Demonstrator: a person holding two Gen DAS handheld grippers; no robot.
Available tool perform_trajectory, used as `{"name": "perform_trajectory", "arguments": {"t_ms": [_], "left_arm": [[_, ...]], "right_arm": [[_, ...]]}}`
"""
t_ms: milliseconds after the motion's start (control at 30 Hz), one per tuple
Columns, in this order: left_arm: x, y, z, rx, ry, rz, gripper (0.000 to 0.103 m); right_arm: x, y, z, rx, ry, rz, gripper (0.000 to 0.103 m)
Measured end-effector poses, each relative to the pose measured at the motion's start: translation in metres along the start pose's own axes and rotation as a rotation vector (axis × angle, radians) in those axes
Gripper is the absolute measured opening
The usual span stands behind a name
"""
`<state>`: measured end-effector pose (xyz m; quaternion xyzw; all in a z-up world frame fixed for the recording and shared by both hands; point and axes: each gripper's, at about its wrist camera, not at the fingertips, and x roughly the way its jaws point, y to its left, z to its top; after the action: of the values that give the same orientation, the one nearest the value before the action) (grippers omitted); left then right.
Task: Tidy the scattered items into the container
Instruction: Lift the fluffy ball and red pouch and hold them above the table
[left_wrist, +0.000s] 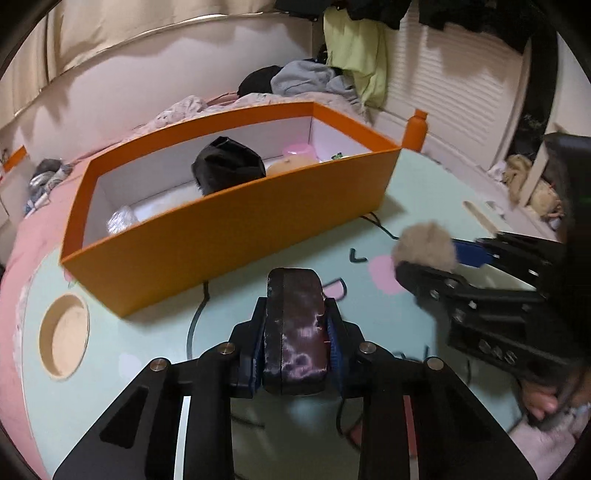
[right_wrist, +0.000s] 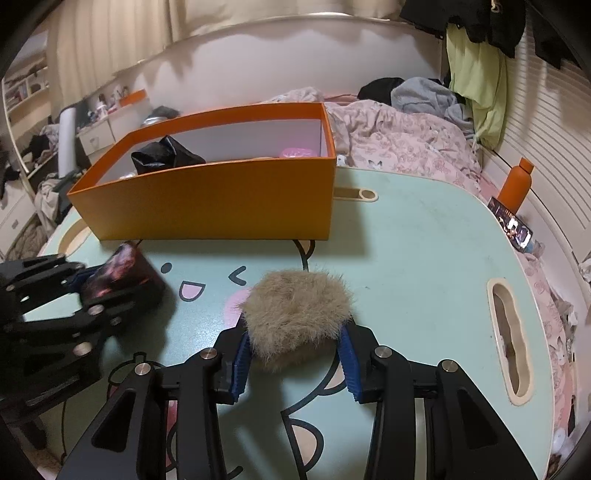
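Observation:
An orange box (left_wrist: 236, 236) with a white inside stands on the mint-green table (left_wrist: 110, 387); it also shows in the right wrist view (right_wrist: 207, 199). It holds a black pouch (left_wrist: 225, 166), a pink item and other things. My left gripper (left_wrist: 295, 325) is shut on a dark purple-marbled case (left_wrist: 295, 332) held above the table in front of the box; the case also shows in the right wrist view (right_wrist: 122, 277). My right gripper (right_wrist: 295, 343) is shut on a beige fur pompom (right_wrist: 295, 314), also seen in the left wrist view (left_wrist: 424, 247).
The table (right_wrist: 424, 258) has a round hole (left_wrist: 64, 336) at its left and a slot (right_wrist: 508, 339) at its right. An orange bottle (right_wrist: 515, 184) and a phone (right_wrist: 511, 225) are at the far right edge. Bedding and clothes lie behind.

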<state>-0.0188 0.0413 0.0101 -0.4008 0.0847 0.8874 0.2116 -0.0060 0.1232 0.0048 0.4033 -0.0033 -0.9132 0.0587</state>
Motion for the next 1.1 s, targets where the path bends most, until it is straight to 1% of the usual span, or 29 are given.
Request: {"name": "perform_trajectory", "arguments": {"t_ms": [133, 200, 300, 333, 400, 467, 500, 533, 567, 600, 633, 667, 700, 767, 833, 933, 1000, 1100], "left_arm": [[-0.026, 0.014, -0.018, -0.073, -0.052, 0.036, 0.029], [-0.039, 0.023, -0.028, -0.122, -0.076, 0.061, 0.029], [-0.044, 0.029, -0.040, -0.180, -0.077, 0.161, 0.029], [-0.043, 0.029, -0.042, -0.190, -0.075, 0.177, 0.029], [-0.036, 0.030, -0.047, -0.205, -0.055, 0.158, 0.031], [-0.033, 0.028, -0.048, -0.211, -0.054, 0.161, 0.031], [-0.032, 0.026, -0.048, -0.209, -0.052, 0.169, 0.033], [-0.031, 0.025, -0.048, -0.203, -0.052, 0.174, 0.037], [-0.032, 0.023, -0.049, -0.201, -0.052, 0.178, 0.048], [-0.032, 0.022, -0.049, -0.202, -0.052, 0.179, 0.066], [-0.031, 0.022, -0.049, -0.208, -0.051, 0.179, 0.072], [-0.032, 0.020, -0.050, -0.211, -0.060, 0.179, 0.075], [-0.035, 0.020, -0.051, -0.215, -0.073, 0.177, 0.075], [-0.041, 0.024, -0.054, -0.233, -0.101, 0.162, 0.075], [-0.044, 0.029, -0.057, -0.251, -0.101, 0.136, 0.076], [-0.048, 0.036, -0.061, -0.275, -0.104, 0.108, 0.076], [-0.050, 0.038, -0.061, -0.278, -0.113, 0.108, 0.076], [-0.046, 0.036, -0.056, -0.258, -0.106, 0.118, 0.076]], "right_arm": [[0.000, 0.002, 0.001, -0.004, -0.001, 0.001, 0.040], [-0.001, 0.005, 0.001, -0.017, 0.000, 0.020, 0.040], [-0.003, 0.012, 0.001, -0.021, 0.007, 0.072, 0.040], [-0.004, 0.017, 0.001, -0.035, 0.007, 0.084, 0.041], [-0.005, 0.026, -0.002, -0.077, 0.006, 0.088, 0.041], [-0.005, 0.033, -0.004, -0.115, 0.001, 0.077, 0.041], [-0.005, 0.036, -0.005, -0.123, -0.002, 0.075, 0.043], [-0.005, 0.036, -0.005, -0.124, -0.002, 0.078, 0.047], [-0.005, 0.036, -0.006, -0.120, -0.002, 0.081, 0.054], [-0.004, 0.034, -0.006, -0.110, -0.002, 0.083, 0.057], [-0.004, 0.030, -0.007, -0.091, -0.004, 0.090, 0.065], [-0.005, 0.026, -0.007, -0.073, -0.008, 0.099, 0.070], [-0.006, 0.022, -0.008, -0.052, -0.017, 0.110, 0.071], [-0.011, 0.011, -0.009, 0.008, -0.043, 0.138, 0.079], [-0.015, 0.001, -0.010, 0.064, -0.067, 0.163, 0.082], [-0.018, -0.003, -0.011, 0.101, -0.075, 0.174, 0.082], [-0.017, 0.001, -0.011, 0.093, -0.065, 0.175, 0.082], [-0.012, 0.013, -0.010, 0.037, -0.036, 0.160, 0.082]]}}
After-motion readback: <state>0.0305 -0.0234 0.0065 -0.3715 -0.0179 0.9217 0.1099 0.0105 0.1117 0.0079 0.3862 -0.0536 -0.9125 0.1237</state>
